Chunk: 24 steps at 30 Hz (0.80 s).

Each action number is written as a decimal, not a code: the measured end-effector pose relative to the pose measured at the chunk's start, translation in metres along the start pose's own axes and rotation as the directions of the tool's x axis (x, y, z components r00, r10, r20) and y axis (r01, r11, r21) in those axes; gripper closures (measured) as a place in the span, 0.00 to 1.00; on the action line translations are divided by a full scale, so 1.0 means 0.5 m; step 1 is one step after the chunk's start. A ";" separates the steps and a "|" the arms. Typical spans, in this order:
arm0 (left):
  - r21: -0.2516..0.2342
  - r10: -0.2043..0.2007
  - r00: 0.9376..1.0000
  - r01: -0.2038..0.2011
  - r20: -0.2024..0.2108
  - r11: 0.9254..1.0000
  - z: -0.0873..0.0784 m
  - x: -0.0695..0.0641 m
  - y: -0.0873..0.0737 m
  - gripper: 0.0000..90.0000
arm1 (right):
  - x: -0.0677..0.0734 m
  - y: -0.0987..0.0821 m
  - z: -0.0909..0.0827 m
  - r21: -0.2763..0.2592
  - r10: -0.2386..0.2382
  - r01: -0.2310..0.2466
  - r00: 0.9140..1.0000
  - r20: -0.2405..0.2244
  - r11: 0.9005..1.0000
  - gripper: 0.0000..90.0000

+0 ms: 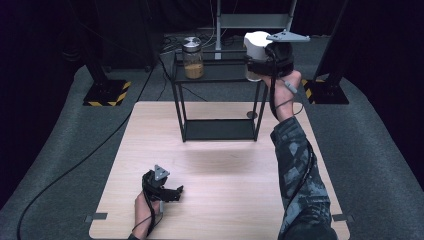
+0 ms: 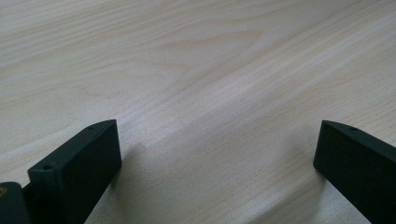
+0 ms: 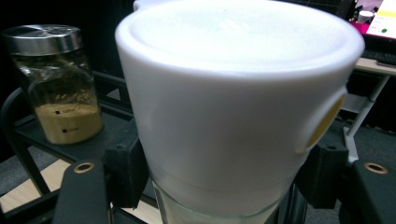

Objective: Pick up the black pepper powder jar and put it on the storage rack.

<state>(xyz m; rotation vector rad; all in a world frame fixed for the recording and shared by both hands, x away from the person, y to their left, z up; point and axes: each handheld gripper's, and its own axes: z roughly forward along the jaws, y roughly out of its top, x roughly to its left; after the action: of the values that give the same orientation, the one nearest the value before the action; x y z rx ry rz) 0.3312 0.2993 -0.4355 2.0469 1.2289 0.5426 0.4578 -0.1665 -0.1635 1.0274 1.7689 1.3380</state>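
Right tongs (image 1: 256, 64) clamped on white-lidded jar (image 1: 256, 50), both jaws pressed against its sides just under the lid. Jar upright, at the right end of the rack's (image 1: 218, 102) top shelf; cannot tell whether its base touches the shelf. Second jar (image 1: 193, 57), metal lid, brown powder in its lower part, stands on the same shelf toward the rack's left end, well apart from the held jar. Left tongs (image 1: 167, 192) near the table (image 1: 225, 170) edge in front of the rack, jaws spread wide, nothing between them.
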 end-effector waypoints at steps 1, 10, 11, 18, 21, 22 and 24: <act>0.000 0.000 1.000 0.000 0.000 1.000 0.000 0.000 0.000 0.00 | -0.002 0.003 0.005 0.008 0.006 -0.006 1.000 0.002 1.000 0.33; 0.000 0.001 1.000 -0.001 0.001 1.000 0.000 0.000 0.000 0.00 | -0.014 0.020 0.049 0.056 0.044 -0.045 0.999 0.021 0.997 0.33; 0.000 0.001 1.000 -0.001 0.001 1.000 0.000 0.000 0.000 0.00 | -0.014 0.020 0.049 0.056 0.044 -0.045 0.999 0.021 0.997 0.33; 0.000 0.001 1.000 -0.001 0.002 1.000 0.000 0.000 0.000 0.00 | -0.018 0.014 0.061 0.047 0.058 -0.059 0.998 0.024 0.997 0.33; 0.000 0.002 1.000 -0.002 0.002 1.000 0.000 0.000 0.000 0.00 | -0.021 0.011 0.060 0.043 0.060 -0.061 0.998 0.019 0.997 0.33; 0.000 0.001 1.000 -0.001 0.002 1.000 0.000 0.000 0.000 0.00 | -0.022 0.010 0.058 0.043 0.057 -0.058 0.998 0.017 0.997 0.33; 0.000 0.001 1.000 -0.001 0.002 1.000 0.000 0.000 0.000 0.00 | -0.023 0.010 0.057 0.044 0.056 -0.057 0.998 0.014 0.997 0.32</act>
<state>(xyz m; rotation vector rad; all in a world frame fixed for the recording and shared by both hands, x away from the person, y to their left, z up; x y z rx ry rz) 0.3313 0.2994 -0.4355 2.0480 1.2265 0.5415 0.4890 -0.1637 -0.1647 1.1156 1.7787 1.3288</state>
